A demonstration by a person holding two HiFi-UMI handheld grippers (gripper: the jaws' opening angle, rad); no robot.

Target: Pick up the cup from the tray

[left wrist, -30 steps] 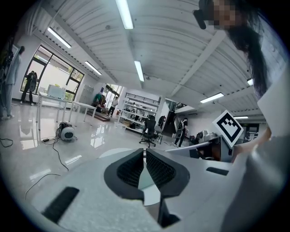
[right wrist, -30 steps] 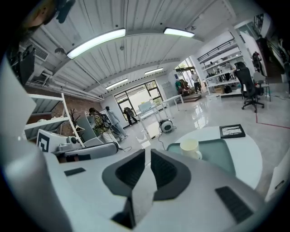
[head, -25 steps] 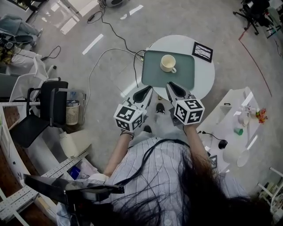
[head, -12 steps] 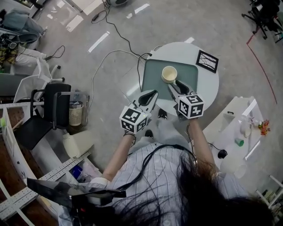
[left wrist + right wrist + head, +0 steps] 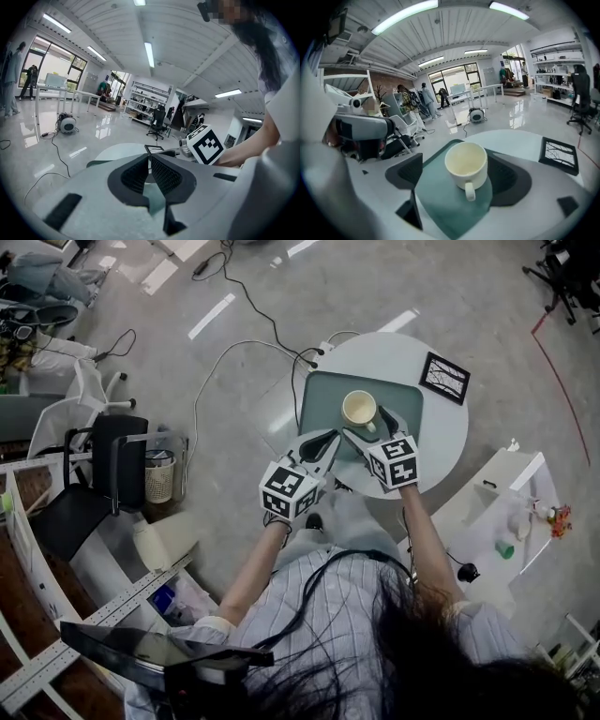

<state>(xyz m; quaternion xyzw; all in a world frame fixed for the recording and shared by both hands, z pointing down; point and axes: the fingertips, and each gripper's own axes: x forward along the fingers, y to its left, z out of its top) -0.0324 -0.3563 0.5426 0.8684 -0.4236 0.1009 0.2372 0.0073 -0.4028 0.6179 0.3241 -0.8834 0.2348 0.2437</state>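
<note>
Nearest the person, the left gripper is hovering by the tray's near edge, its jaws pressed together with nothing between them. Just beyond, the right gripper is opening its jaws wide around the cream cup, which is standing upright on the green tray on the round white tabletop.

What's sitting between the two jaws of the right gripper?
The cup, standing on the green tray. The jaws of the right gripper are opening, one on each side of it. The right gripper view shows this best.
</note>
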